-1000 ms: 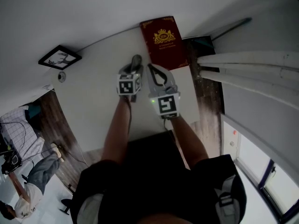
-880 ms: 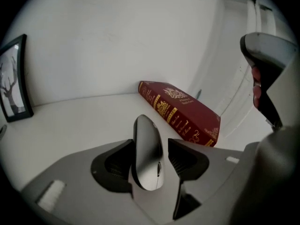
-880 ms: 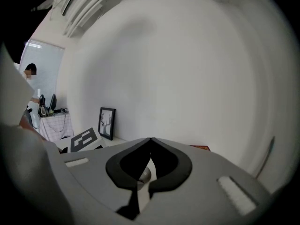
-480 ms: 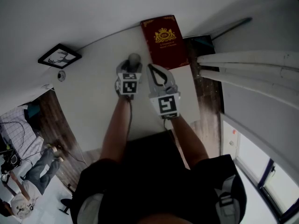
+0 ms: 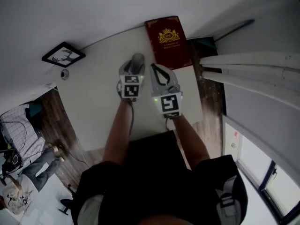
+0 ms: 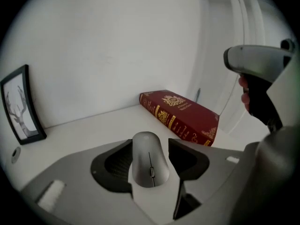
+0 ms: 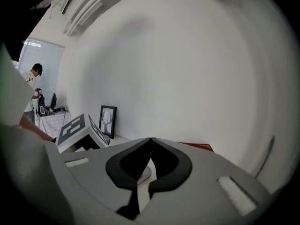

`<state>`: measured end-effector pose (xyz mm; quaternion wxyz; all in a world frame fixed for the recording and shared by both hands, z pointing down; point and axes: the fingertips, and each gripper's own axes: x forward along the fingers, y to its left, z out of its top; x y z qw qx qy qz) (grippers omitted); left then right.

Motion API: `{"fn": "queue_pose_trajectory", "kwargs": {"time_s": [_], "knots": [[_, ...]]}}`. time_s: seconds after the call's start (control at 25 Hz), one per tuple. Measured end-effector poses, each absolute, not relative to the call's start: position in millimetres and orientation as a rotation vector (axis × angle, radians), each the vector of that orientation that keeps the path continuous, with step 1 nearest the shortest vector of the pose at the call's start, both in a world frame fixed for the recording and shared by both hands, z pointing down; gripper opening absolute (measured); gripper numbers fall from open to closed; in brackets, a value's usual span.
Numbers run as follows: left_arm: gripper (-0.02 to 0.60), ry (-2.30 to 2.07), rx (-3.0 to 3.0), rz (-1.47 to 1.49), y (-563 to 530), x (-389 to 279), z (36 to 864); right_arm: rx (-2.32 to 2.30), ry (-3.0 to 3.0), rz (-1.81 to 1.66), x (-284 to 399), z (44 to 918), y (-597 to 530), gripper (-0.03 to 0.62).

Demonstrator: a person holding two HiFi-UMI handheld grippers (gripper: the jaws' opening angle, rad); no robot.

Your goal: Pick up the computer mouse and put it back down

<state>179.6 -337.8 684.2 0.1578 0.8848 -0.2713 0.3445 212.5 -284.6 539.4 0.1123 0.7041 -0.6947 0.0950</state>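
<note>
Mouse (image 6: 149, 159), grey and slim, lies flat on the white counter (image 6: 84, 132), between the two pads of the left tongs (image 6: 149, 143), its scroll wheel on the end nearer them. These tongs stand wide open: they have just been opening, then easing in a little. The pads do not press on the mouse (the left pad's edge looks very close to it, and low on the right a sliver of counter shows between). Just to their right, the right tongs (image 7: 150, 139) have their tips closed together, gripping nothing. A dark red book (image 6: 180, 116) with gold print lies on the counter beyond the left tongs, slightly to their right. A black picture frame (image 6: 21, 104) with an antlered drawing stands well off to their left.
</note>
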Motion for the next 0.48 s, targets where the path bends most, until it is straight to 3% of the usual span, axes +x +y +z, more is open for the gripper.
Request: {"fn": "queue_pose_trajectory", "kwargs": {"time_s": [0.16, 0.48], "knots": [[0.216, -0.796, 2.556, 0.955, -336.3, 171.4, 667.5, 2.069, -2.034, 0.279, 208.6, 537.0, -284.3, 0.014], [0.091, -0.898, 2.642, 0.878, -332.6, 146.8, 626.1, 2.067, -2.049, 0.259, 188.3, 531.4, -277.2, 0.014]]}}
